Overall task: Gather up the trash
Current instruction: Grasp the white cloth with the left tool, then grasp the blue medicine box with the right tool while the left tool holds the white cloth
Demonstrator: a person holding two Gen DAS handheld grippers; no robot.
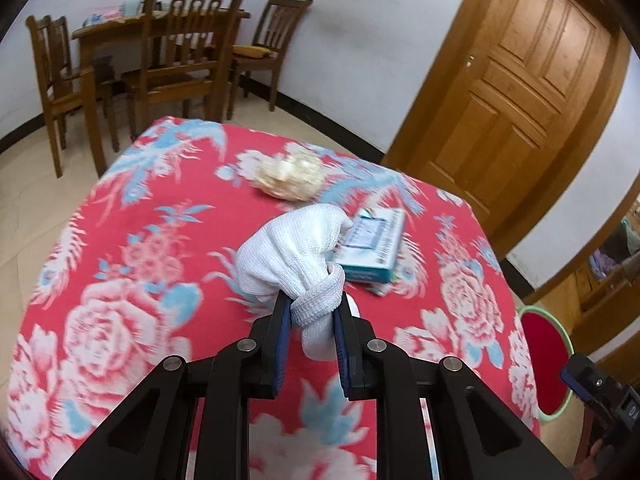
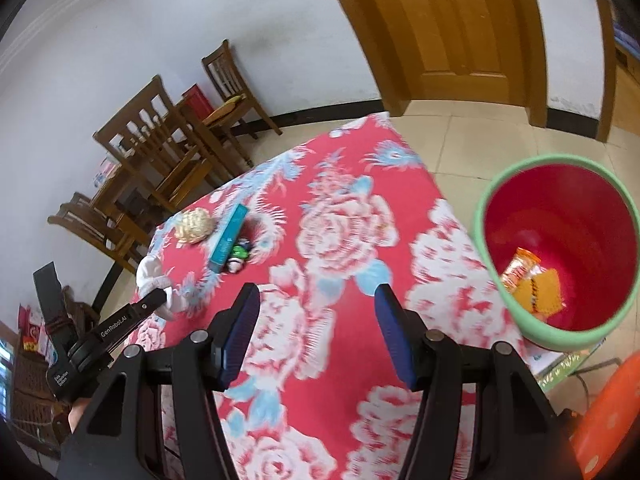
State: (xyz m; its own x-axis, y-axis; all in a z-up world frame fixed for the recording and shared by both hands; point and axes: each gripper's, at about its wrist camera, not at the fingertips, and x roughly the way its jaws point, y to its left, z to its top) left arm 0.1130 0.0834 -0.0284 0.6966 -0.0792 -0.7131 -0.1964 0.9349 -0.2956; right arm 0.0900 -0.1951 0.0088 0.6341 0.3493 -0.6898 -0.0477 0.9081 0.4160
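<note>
White knotted cloth [image 1: 294,258] pinched in left claw [image 1: 310,312], right claw [image 2: 316,300] empty

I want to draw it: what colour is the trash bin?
Red inside with a pale green rim, clearest in the right wrist view.

A worktop [image 1: 120,264] under a red floral cloth stands on pale floor tiles [image 2: 460,136]. Behind it — wooden chairs [image 1: 176,60] around a dining table [image 1: 104,34], a white wall [image 1: 360,60], and a closed wooden door [image 1: 520,80].
</note>
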